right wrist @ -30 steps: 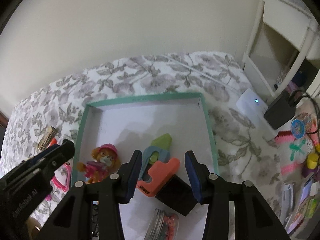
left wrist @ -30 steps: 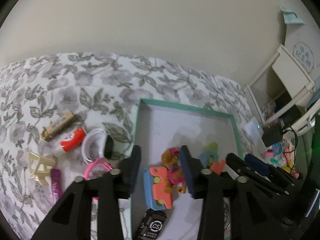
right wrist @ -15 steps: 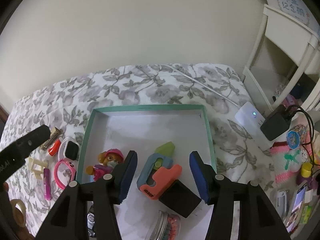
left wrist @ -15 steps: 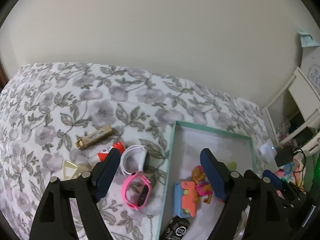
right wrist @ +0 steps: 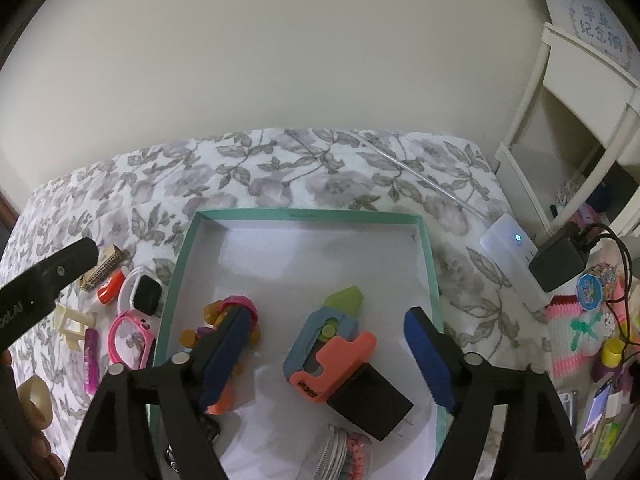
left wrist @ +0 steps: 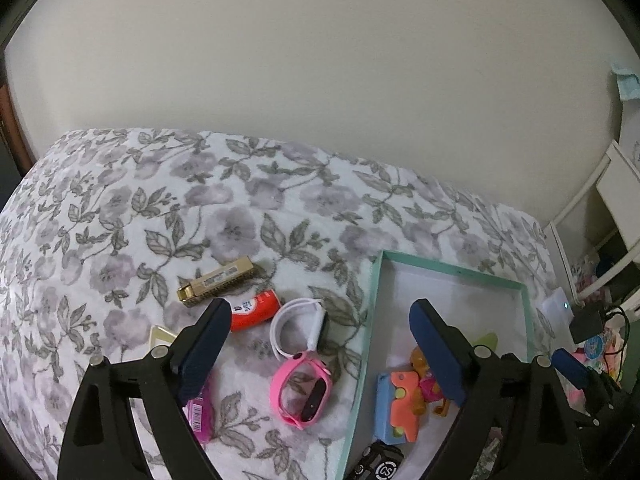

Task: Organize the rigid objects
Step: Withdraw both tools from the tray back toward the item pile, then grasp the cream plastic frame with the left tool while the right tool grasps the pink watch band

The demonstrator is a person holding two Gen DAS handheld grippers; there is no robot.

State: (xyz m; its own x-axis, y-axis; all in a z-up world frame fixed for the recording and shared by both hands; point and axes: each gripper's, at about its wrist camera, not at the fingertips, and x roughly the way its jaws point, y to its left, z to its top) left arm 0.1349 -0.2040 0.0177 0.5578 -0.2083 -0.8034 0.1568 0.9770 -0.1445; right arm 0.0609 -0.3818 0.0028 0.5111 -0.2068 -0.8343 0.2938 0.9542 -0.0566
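Observation:
A teal-rimmed box lies on a flowered bedspread and holds a doll, blue-and-orange toys, a black block and a jar. My left gripper is open and empty above loose items left of the box: a pink watch, a white watch, a red tube, a gold harmonica and a purple tube. My right gripper is open and empty over the box.
A beige clip and a tape roll lie at the bedspread's left. A white shelf unit, a white device, a black charger and small clutter stand at the right. A plain wall is behind.
My left gripper opened wide and moved left from over the box to over the loose items. My right gripper opened wider and pulled back a little.

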